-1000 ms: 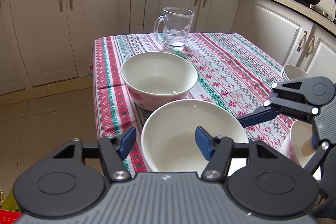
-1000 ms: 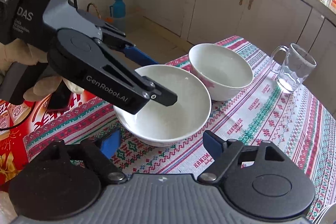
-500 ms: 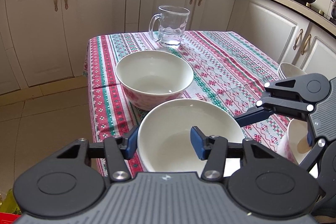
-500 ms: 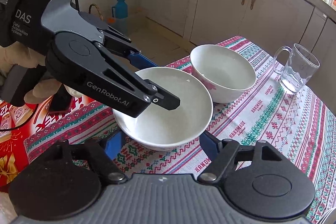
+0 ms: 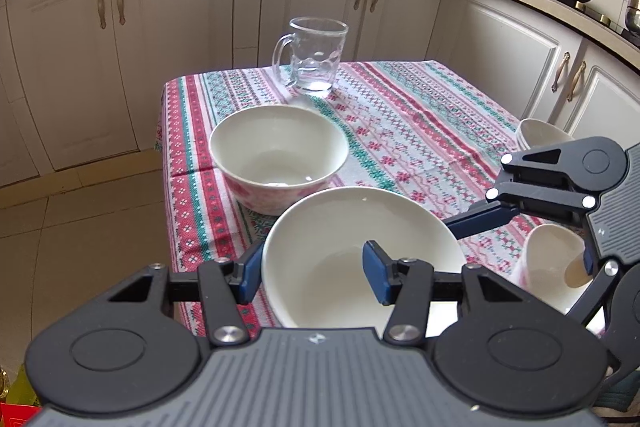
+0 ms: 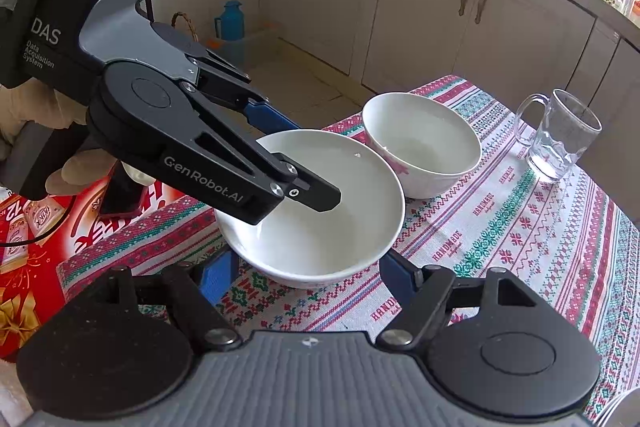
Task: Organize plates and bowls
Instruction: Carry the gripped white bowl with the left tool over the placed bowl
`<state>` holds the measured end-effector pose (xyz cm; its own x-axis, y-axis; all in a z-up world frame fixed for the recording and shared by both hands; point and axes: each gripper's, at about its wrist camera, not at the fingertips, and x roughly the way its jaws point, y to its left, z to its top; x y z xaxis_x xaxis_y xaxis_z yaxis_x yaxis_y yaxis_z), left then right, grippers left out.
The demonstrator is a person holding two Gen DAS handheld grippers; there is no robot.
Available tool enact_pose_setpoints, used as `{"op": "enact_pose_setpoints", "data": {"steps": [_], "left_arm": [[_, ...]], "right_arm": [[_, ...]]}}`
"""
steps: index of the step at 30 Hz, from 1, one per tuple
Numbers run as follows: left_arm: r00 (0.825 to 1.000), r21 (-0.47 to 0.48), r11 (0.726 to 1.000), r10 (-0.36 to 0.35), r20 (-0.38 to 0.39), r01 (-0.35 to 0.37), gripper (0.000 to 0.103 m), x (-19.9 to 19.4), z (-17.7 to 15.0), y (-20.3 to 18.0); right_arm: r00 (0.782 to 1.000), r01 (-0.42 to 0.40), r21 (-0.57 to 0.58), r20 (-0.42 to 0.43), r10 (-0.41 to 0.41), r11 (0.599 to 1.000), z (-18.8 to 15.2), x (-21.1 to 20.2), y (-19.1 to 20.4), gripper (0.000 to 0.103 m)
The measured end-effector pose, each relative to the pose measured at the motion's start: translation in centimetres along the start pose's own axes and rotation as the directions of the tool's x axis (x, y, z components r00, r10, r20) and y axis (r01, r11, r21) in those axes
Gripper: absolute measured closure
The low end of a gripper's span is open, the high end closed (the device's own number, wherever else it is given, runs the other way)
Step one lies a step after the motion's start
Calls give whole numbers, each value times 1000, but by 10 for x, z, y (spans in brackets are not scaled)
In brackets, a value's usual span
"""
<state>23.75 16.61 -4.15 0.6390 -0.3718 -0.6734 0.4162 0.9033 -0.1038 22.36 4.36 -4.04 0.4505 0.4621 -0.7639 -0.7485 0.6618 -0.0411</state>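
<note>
- Left claw (image 5: 312,269) clenched across the rim of the plain white ceramic bowl (image 5: 360,251), one pad inside, near the table (image 6: 520,247) edge: the glazed wall could slip.
- Right claw (image 6: 308,273) has just been closing; its jaws flank the same bowl, contact uncertain: opposing pulls may tip it against the pink-patterned white bowl (image 5: 278,155).

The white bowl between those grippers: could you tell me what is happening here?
A person works two handheld grippers. The left gripper is shut on the wall of the near white bowl, one finger inside, one outside. The right gripper has just been closing its jaws, which flank the bowl's near side, no grip visible. A second bowl and a glass mug stand behind.
</note>
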Motion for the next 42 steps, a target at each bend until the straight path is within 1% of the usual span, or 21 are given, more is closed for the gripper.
{"op": "enact_pose_setpoints", "data": {"steps": [10,18,26,31,36,42], "left_arm": [[1000,31,999,-11,17,10,51,-22,6,-33],[999,75,997,-19,28,16,51,-33,9,-68],[998,108,993,-45,39,41,51,-32,14,-99],[998,131,990,-55,41,49,51,-31,18,-116],[997,141,988,-68,30,63,51,-26,18,-130],[996,137,987,-88,6,86,51,-18,11,-143]], "right_arm": [[999,-5,13,37,4,1000,-14,-36,-2,22],[998,6,28,69,-8,1000,-33,-66,-4,22],[995,34,50,93,-39,998,-53,-93,-13,22],[994,60,63,93,-65,996,-63,-106,-17,22],[991,70,82,108,-79,994,-75,-119,-20,22],[992,81,93,93,-89,992,-90,-129,-23,22]]}}
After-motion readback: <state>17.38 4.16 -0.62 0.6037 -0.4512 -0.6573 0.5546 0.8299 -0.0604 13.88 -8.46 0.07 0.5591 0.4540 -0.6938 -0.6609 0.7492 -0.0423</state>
